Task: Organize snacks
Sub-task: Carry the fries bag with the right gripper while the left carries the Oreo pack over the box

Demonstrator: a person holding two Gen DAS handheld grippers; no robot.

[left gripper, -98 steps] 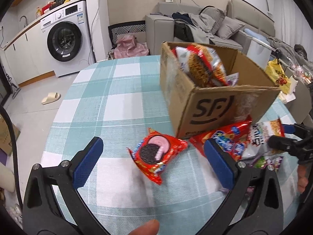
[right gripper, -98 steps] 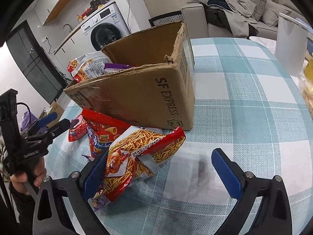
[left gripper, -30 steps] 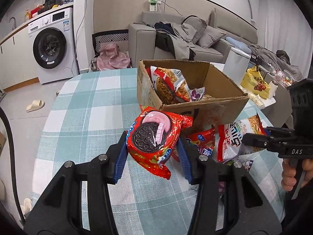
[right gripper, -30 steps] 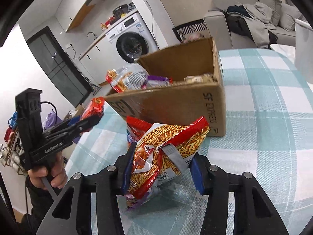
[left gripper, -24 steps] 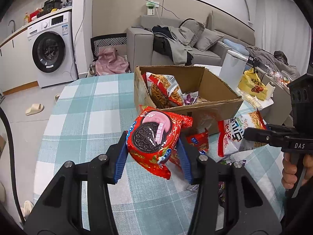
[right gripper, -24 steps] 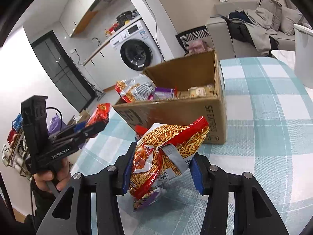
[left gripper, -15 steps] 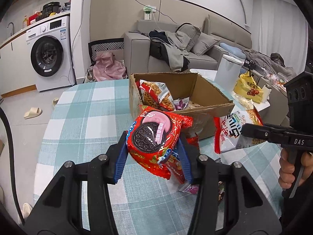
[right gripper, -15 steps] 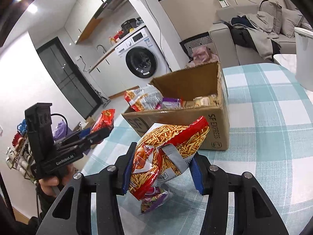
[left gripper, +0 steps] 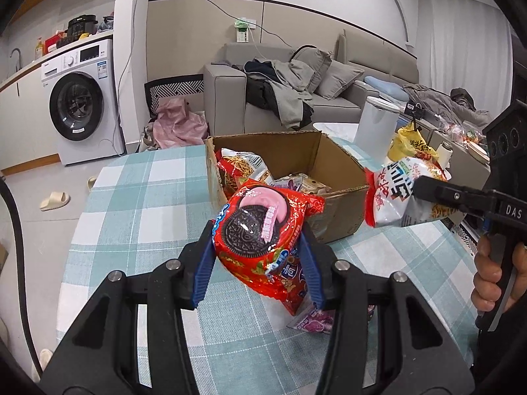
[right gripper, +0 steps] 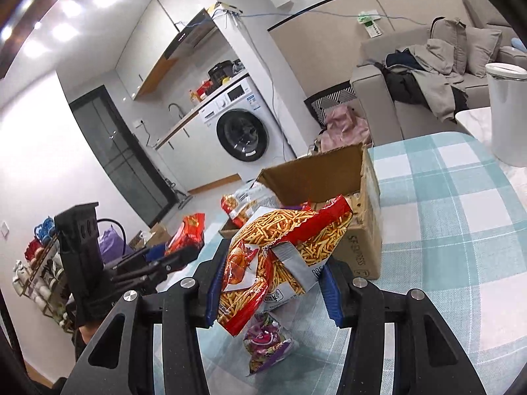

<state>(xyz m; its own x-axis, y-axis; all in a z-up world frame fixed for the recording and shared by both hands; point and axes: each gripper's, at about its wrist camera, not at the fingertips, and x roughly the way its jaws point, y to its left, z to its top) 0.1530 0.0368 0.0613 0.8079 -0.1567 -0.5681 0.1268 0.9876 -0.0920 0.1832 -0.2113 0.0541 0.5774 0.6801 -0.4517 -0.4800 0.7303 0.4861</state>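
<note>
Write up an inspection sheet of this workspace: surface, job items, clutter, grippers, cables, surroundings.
Surface: round table under a teal-and-white checked cloth.
Job's things: open cardboard box already holding snack bags; red cookie pack and stick-snack bag, both lifted off the table near the box.
Clutter: purple snack pouch lying loose on the cloth; white canister at the table's edge.
Grippers: left gripper shut on the cookie pack; right gripper shut on the stick-snack bag.
Cables: black cable at the left edge; wire along the wall.
Surroundings: washing machine, sofa piled with clothes, slipper on the floor.
</note>
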